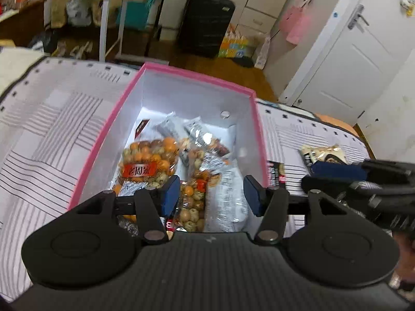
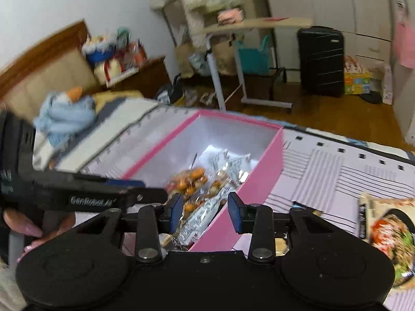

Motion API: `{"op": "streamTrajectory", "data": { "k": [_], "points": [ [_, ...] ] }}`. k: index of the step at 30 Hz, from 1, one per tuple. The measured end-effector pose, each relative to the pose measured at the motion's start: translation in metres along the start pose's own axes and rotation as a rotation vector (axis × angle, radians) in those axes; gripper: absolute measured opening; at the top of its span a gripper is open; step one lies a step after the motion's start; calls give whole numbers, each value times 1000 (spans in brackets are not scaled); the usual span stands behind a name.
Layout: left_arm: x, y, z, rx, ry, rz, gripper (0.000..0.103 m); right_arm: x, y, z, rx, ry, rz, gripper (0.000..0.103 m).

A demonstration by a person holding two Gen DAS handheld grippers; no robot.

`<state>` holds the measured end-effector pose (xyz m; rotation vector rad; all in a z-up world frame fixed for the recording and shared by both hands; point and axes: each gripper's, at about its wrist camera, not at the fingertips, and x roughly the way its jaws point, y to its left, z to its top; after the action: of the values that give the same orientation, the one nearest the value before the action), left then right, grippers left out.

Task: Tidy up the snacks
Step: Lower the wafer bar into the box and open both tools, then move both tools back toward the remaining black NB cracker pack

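Note:
A pink box point(image 1: 103, 140) with a white inside sits on the striped bed cover; it also shows in the right wrist view point(image 2: 262, 181). Inside lie bags of orange and speckled nuts point(image 1: 149, 160), silver packets point(image 1: 205, 134) and a white packet point(image 1: 230, 194). My left gripper point(image 1: 211, 194) is open and empty, just above the box's near end. My right gripper point(image 2: 205, 211) is open and empty over the box's near right wall. A snack packet point(image 1: 324, 154) lies on the cover right of the box. A noodle packet point(image 2: 386, 235) lies at the far right.
The right gripper's body point(image 1: 363, 181) crosses the left wrist view's right edge; the left gripper point(image 2: 85, 194) crosses the other view's left. A blue plush toy point(image 2: 64, 114) lies on the bed. A suitcase point(image 2: 321, 59) and a desk point(image 2: 249, 26) stand beyond.

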<state>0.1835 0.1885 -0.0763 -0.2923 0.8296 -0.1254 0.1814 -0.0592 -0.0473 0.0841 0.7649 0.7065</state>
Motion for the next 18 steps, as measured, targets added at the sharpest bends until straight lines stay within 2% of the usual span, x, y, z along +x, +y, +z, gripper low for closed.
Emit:
{"op": "streamTrajectory", "data": {
  "k": [6, 10, 13, 18],
  "points": [
    [-39, -53, 0, 138, -17, -7, 54, -47, -22, 2, 60, 18, 14, 47],
    [-50, -92, -3, 203, -19, -57, 54, -55, -39, 0, 75, 35, 1, 51],
    [-45, -118, -9, 217, -9, -82, 52, -53, -54, 0, 87, 43, -8, 51],
    [-13, -152, -24, 202, 29, -37, 52, -37, -78, 2, 83, 45, 14, 51]
  ]
}}
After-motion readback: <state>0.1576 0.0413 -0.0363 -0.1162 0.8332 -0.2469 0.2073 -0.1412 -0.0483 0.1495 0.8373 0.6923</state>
